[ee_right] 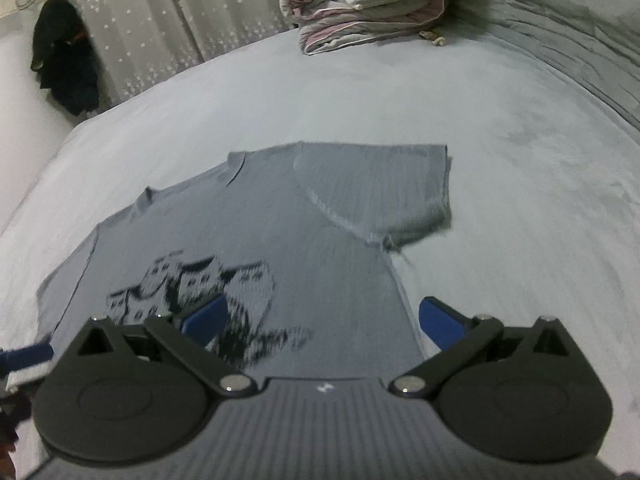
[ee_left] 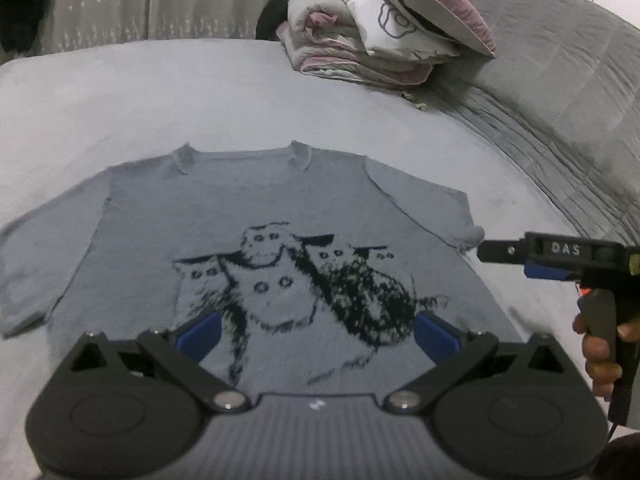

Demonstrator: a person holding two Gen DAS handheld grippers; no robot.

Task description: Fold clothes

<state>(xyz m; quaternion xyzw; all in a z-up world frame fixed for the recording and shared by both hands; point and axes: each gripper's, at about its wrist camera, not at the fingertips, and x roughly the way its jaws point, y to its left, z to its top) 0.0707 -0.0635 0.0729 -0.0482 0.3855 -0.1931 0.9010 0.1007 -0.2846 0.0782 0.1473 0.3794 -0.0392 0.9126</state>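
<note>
Curtain (ee_left: pixel 132 0): pale, dotted, hangs behind the bed's far left edge.
Dark garment (ee_right: pixel 66 56): hangs at the far left, beside the curtain.
Bed (ee_left: pixel 160 92): light sheet, mostly bare (a grey quilt (ee_left: pixel 560 92) runs along its right side).
T-shirt (ee_left: pixel 256 208): your task piece lies flat on the bed, front up, collar away from you, both short sleeves spread out; a dark print of owl-like animals sits on the chest.
Left gripper (ee_left: pixel 318 334): yours hovers over the shirt's lower part, blue fingers (ee_left: pixel 200 336) spread wide, nothing between them.
Bedding stack (ee_left: pixel 372 36): folded white and pink, at the far side of the bed, well apart from the shirt.
Right gripper (ee_right: pixel 324 320): fingers spread and empty; it straddles the shirt's right side edge, below the right sleeve (ee_right: pixel 384 188).
Right hand (ee_left: pixel 600 352): wrapped around the right gripper's handle.
</note>
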